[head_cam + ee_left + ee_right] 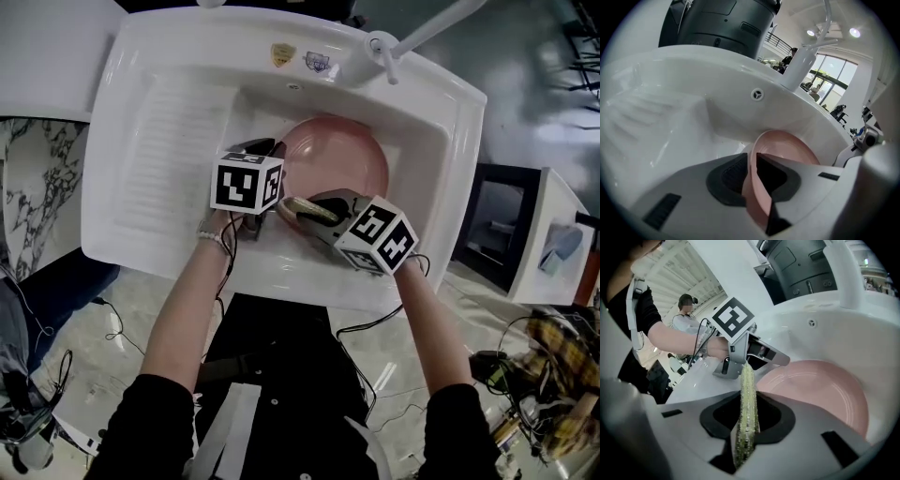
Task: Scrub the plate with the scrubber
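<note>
A pink plate [342,155] lies in the basin of a white sink [441,159]. My left gripper [272,150] is at the plate's left rim. In the left gripper view the plate's rim [752,187] stands edge-on between the jaws of my left gripper [757,161]; it lies against the left pad, with a dark gap on the other side. My right gripper [314,211] is shut on a thin yellow-green scrubber [747,394], held above the plate's near edge and pointing toward the left gripper [754,352]. The scrubber [305,208] is not touching the plate [820,390].
A ribbed draining board [173,150] forms the sink's left half. The faucet [412,37] reaches in from the back right. A drain overflow hole [758,95] shows on the basin's far wall. Cables trail from both grippers to the floor.
</note>
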`<state>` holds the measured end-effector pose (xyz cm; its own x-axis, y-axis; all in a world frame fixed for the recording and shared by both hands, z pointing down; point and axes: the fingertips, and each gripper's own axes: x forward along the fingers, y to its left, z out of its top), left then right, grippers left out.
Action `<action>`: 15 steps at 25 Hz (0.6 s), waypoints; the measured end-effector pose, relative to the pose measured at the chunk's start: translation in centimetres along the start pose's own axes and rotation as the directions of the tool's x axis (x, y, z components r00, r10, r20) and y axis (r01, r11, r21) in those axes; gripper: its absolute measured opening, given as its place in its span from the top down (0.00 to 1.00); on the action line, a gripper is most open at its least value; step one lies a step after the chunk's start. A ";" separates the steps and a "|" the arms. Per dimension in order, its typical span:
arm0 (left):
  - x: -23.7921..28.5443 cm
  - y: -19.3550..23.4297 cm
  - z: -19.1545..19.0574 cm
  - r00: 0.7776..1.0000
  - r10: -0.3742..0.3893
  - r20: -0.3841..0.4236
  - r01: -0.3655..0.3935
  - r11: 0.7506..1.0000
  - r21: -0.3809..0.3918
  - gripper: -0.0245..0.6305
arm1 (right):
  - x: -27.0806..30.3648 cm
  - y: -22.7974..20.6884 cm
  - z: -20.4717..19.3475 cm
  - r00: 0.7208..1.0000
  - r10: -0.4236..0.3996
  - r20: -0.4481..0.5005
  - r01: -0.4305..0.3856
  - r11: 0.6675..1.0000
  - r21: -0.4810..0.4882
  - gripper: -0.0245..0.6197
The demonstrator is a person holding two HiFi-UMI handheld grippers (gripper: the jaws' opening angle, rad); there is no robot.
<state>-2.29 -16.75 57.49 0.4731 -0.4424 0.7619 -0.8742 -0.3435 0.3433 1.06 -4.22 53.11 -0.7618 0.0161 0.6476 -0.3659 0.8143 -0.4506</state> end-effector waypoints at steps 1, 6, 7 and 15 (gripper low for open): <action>-0.5 -0.1 0.5 1.000 0.006 0.012 -0.006 1.000 0.012 0.89 | -0.5 -0.4 0.4 0.999 -0.036 0.019 0.036 0.999 -0.003 0.85; -3.9 -0.8 3.2 0.996 0.022 0.089 -0.027 0.998 0.051 0.96 | -4.4 -1.9 3.3 0.948 -0.262 0.182 0.266 0.964 0.001 0.85; -4.6 -1.1 3.8 0.994 0.018 0.104 -0.024 0.998 0.058 0.96 | -5.1 -2.0 4.0 0.929 -0.302 0.214 0.311 0.950 -0.007 0.85; -10.7 -6.2 8.0 0.973 -0.074 0.219 0.038 0.986 0.164 0.96 | -10.5 -0.9 7.4 0.793 -0.495 0.356 0.519 0.854 0.032 0.85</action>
<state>-1.04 -16.45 42.80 0.5487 -0.5862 0.5960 -0.8258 -0.4913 0.2770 5.40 -9.42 42.18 -0.6131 -0.5965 0.5180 -0.7249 0.6855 -0.0686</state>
